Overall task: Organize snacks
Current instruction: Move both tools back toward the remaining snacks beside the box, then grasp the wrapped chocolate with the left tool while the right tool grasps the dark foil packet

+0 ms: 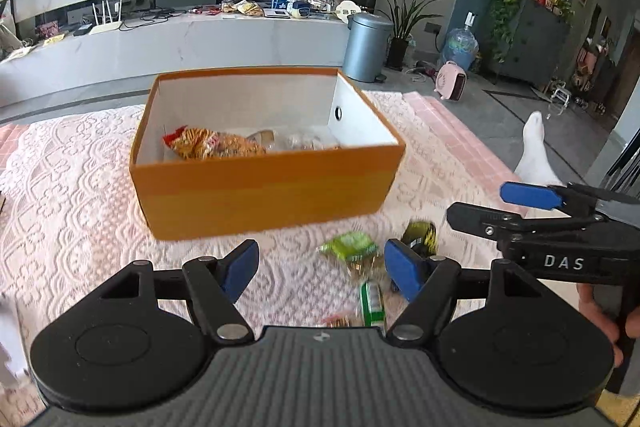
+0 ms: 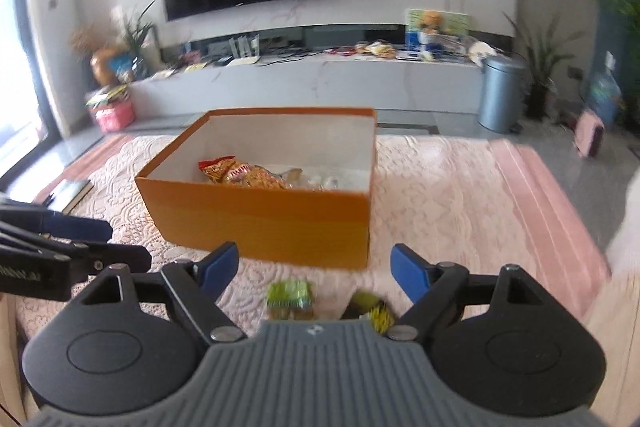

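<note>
An open orange box (image 1: 264, 195) (image 2: 260, 223) stands on the lace-covered surface (image 1: 72, 211). Inside it lie an orange-red snack packet (image 1: 212, 145) (image 2: 240, 175) and some clear packets (image 1: 308, 141). In front of the box lie loose snacks: a green packet (image 1: 352, 247) (image 2: 290, 293), a dark yellow-black packet (image 1: 420, 233) (image 2: 370, 307) and another green packet (image 1: 372, 303). My left gripper (image 1: 320, 273) (image 2: 120, 241) hovers open just above and short of them, jaws empty. My right gripper (image 2: 314, 267) (image 1: 480, 205) is open beside it on the right, also empty.
A person's socked foot (image 1: 534, 147) rests off the right edge of the surface. A hand (image 1: 600, 311) holds the right gripper. Beyond the box are a long white TV console (image 1: 200, 39), a grey bin (image 1: 366, 45), potted plants (image 1: 404, 23) and a pink heater (image 1: 452, 81).
</note>
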`<action>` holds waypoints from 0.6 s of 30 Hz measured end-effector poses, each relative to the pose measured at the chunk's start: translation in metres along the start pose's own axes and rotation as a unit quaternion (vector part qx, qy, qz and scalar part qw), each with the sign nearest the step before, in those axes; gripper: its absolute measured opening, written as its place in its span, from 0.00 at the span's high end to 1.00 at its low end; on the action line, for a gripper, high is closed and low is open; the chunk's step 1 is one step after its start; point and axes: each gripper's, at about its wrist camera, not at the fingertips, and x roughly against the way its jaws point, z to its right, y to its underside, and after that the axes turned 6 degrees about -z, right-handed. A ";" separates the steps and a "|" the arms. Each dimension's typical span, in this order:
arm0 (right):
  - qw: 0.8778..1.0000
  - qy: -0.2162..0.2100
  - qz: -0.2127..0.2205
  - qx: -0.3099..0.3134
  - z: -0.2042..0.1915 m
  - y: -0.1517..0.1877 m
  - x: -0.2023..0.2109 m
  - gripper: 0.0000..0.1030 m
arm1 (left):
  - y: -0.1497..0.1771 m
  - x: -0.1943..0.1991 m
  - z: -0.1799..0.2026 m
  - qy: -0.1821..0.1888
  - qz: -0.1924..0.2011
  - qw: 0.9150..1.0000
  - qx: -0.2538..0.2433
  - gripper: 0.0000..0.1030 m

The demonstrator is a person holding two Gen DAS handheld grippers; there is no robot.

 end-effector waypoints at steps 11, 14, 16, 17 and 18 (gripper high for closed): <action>0.998 0.043 -0.004 -0.043 0.004 0.076 -0.014 0.35 | 0.054 -0.042 -0.002 0.023 -0.051 0.996 0.064 0.31; 0.997 0.059 -0.015 -0.039 0.006 0.083 -0.026 0.36 | 0.063 -0.053 0.003 0.018 -0.052 0.996 0.065 0.32; 0.997 0.066 -0.021 -0.030 0.005 0.086 -0.033 0.38 | 0.064 -0.058 0.005 0.013 -0.046 0.997 0.068 0.32; 0.997 0.065 -0.025 -0.029 0.005 0.086 -0.036 0.38 | 0.064 -0.061 0.005 0.011 -0.044 0.996 0.071 0.32; 0.997 0.065 -0.026 -0.030 0.005 0.086 -0.038 0.38 | 0.064 -0.064 0.005 0.009 -0.044 0.996 0.074 0.32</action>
